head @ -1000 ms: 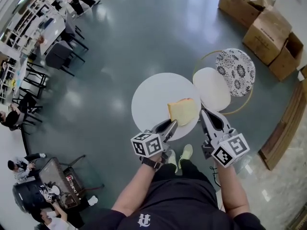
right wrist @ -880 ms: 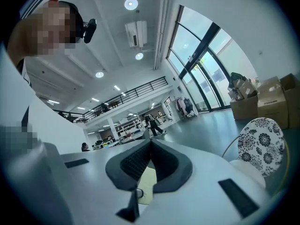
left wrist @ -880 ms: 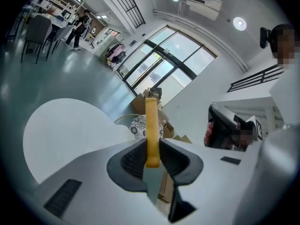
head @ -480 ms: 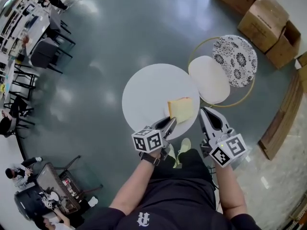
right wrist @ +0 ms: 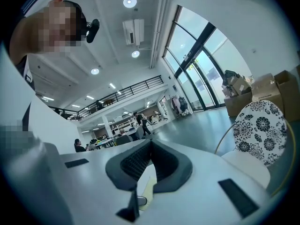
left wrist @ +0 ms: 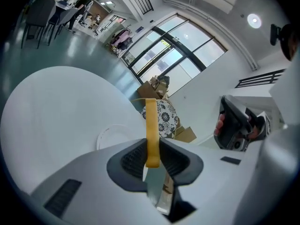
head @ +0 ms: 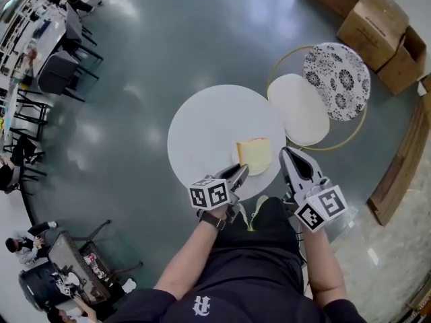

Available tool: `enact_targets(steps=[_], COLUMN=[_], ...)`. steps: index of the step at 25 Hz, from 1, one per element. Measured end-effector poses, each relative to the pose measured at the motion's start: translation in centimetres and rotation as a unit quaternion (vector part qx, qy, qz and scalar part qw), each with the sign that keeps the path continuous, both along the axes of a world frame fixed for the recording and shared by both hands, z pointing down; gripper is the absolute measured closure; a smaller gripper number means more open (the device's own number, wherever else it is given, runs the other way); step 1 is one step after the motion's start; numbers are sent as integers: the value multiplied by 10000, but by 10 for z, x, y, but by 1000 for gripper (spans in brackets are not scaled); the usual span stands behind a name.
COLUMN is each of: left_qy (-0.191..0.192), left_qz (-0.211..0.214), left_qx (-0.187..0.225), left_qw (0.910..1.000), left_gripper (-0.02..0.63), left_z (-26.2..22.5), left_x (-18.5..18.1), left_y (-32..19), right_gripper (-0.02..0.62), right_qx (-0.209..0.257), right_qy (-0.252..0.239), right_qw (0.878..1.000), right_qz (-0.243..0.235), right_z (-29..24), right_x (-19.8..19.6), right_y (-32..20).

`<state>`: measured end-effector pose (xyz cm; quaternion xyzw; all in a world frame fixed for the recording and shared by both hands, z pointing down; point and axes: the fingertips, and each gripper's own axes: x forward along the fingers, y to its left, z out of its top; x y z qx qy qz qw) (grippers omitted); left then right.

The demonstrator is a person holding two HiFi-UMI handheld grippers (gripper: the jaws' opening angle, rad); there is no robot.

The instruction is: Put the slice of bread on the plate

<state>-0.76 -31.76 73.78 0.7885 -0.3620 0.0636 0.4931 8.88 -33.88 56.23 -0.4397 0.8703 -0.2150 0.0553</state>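
My left gripper [head: 241, 171] is shut on one edge of a yellow slice of bread [head: 254, 155], which hangs over the near right part of the round white table [head: 202, 126]. Seen edge-on in the left gripper view, the bread [left wrist: 151, 121] is a thin upright strip pinched between the dark pads of the left gripper [left wrist: 151, 146]. A faint white plate [left wrist: 110, 136] lies on the table just left of the slice. My right gripper [head: 285, 155] hovers beside the table's right edge. The right gripper [right wrist: 150, 146] has its jaws together, with nothing in them.
Right of the table, a gold ring frame holds a plain white round pad [head: 298, 108] and a floral one [head: 337, 81]. Cardboard boxes [head: 377, 19] stand at the far right. Chairs and desks [head: 57, 69] line the far left. Grey floor lies all around.
Both grippers have come down toward the table, the left still carrying the bread. The slice now hangs lower over the table's near right part.
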Motion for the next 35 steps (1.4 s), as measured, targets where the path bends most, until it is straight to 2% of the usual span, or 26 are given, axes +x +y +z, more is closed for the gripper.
enact_targets(steps=[6,14,21,24,29,35], left_qy=[-43,26,-224,-420,-959,-1208], left_qz=[-22,-117,-111,48,497,672], left_qx=[-224,-309,-372,-398,-553,-811], left_qw=[9997,9994,9990,9983,9926,9871], left_gripper=[522,522,518,479,376,300], left_z=[30,55,66,72,81,86], left_x=[0,0,-6,-3,-2,1], left_y=[0,-6,-10,-8,2,12], right_gripper=[589,589,589,589,589,589], right_qx=[-6,-60,-116,-116,-158,-190], right_qy=[-1,8,-20,-41,-84,-97], right_qw=[10000,10000,9999,9999,9998,9997], right_qz=[-17,-49,-94,-119,-130,-135], right_z=[17,35,39,38,35,24], right_x=[1,2,-1,-2,-5,-3], right_y=[-6,-10,-15,-16,-16,-13])
